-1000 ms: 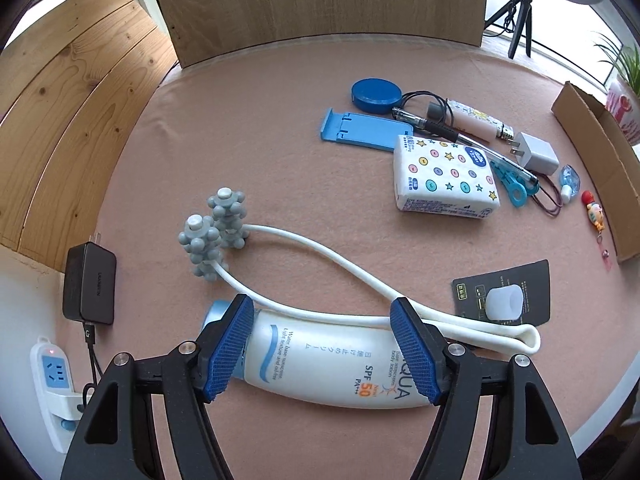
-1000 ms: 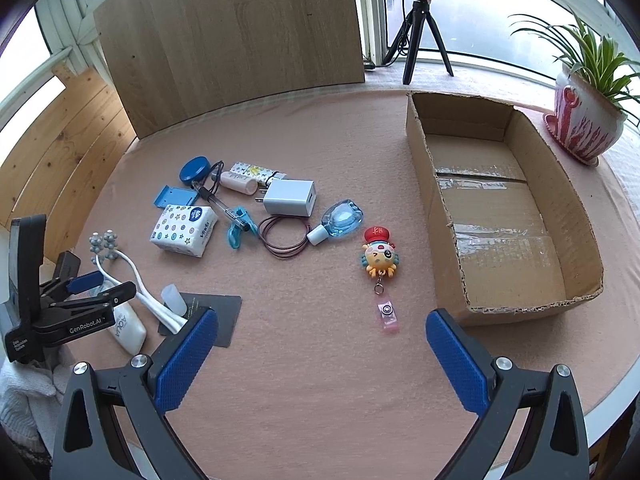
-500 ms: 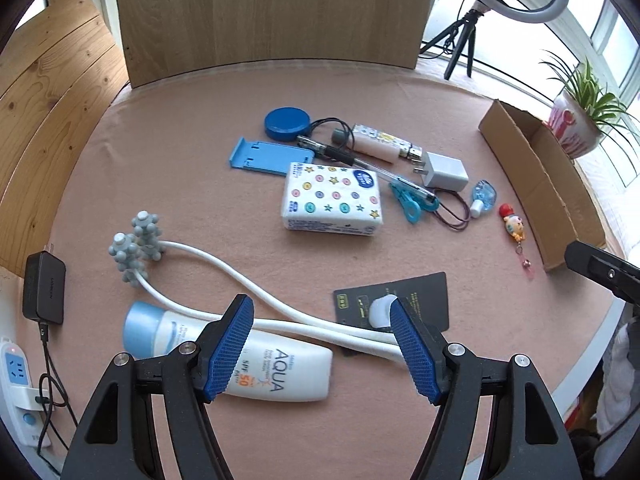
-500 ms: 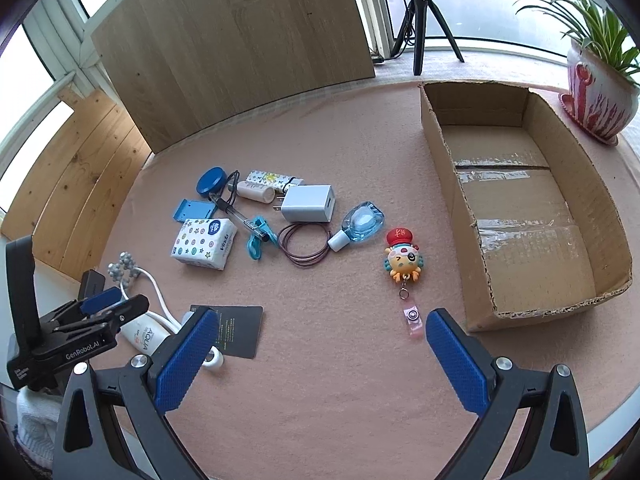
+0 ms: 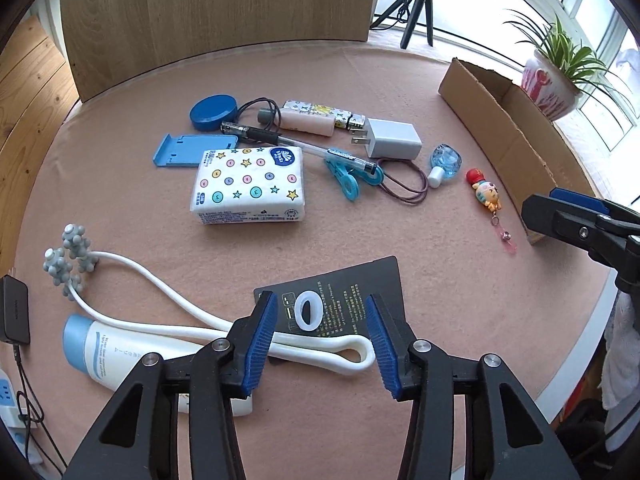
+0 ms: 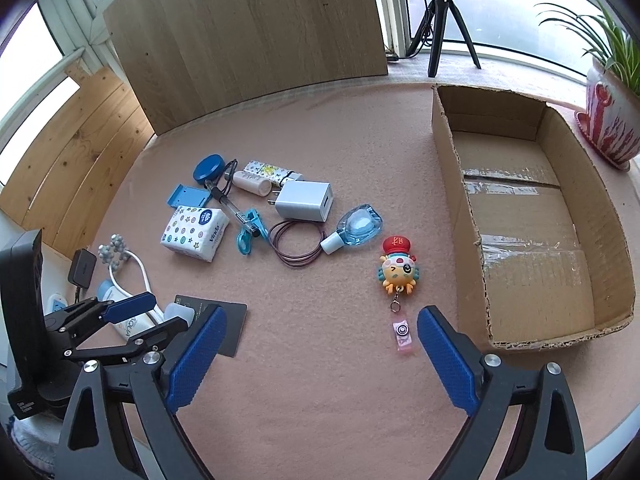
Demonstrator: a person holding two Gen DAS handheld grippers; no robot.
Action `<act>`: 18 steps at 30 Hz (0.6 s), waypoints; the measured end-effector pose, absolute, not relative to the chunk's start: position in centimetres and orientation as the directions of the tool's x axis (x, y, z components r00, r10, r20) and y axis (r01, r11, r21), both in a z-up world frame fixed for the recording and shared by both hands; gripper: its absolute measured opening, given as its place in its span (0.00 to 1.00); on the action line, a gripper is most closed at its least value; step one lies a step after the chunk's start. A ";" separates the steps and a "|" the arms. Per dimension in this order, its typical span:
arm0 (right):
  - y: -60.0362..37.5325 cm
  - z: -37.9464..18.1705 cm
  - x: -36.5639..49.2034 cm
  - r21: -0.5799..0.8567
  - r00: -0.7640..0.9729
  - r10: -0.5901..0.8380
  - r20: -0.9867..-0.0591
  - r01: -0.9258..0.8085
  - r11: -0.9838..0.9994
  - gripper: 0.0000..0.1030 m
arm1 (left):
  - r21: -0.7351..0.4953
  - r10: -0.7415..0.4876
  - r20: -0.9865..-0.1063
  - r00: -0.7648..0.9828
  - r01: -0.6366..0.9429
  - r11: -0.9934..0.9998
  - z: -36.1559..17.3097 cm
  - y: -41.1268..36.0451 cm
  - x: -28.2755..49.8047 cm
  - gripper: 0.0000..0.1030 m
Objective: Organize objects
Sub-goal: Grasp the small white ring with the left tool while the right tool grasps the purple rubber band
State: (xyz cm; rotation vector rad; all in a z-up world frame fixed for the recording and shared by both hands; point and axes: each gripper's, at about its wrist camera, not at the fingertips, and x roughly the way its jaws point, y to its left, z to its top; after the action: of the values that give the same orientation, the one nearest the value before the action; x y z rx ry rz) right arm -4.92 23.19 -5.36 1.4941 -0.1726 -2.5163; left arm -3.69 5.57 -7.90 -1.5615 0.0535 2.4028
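My left gripper [image 5: 320,340] hangs low over the near table edge with its jaws closing. The pads press on nothing. Between them lie the looped end of a white roller massager [image 5: 160,308] and a black card [image 5: 360,292] bearing a white cap [image 5: 308,312]. A sunscreen tube [image 5: 116,356] lies just to the left. My right gripper [image 6: 320,356] stands wide, jaws narrowing slightly, above bare mat. A cartoon keychain [image 6: 396,268] lies ahead of it, its pink clip by the right finger. The cardboard box [image 6: 520,216] stands open at right.
A tissue pack [image 5: 250,184], white charger [image 6: 306,200], blue bottle [image 6: 358,226], pen, clip, blue tin and phone stand crowd the mat's middle. A potted plant [image 6: 612,120] and tripod [image 6: 444,20] stand behind the box. A power adapter [image 5: 16,308] lies off the left edge.
My left gripper has slid right, from over the sunscreen tube to over the black card, and its jaws have narrowed. The right gripper's jaws have come in a little.
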 end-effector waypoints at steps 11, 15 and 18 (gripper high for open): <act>19.9 -6.8 -9.2 0.175 -0.392 -0.263 -0.882 0.247 -0.953 0.70 | -0.154 0.235 -0.900 -0.368 -0.235 -0.960 -8.7 5.5 -4.1 0.27; 17.6 -7.8 -10.4 0.109 -0.376 -0.237 -0.896 0.330 -0.938 0.66 | -0.160 0.231 -0.902 -0.364 -0.216 -0.963 -9.2 5.3 -4.2 0.27; 16.5 -8.7 -11.3 0.072 -0.365 -0.218 -0.905 0.374 -0.924 0.66 | -0.170 0.230 -0.905 -0.359 -0.191 -0.967 -9.7 4.9 -4.3 0.27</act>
State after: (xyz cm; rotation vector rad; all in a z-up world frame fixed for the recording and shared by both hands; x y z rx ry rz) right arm -11.35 16.53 -8.66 1.5081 0.2065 -2.3255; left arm -4.30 4.87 -9.67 -1.6043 -0.0511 2.3975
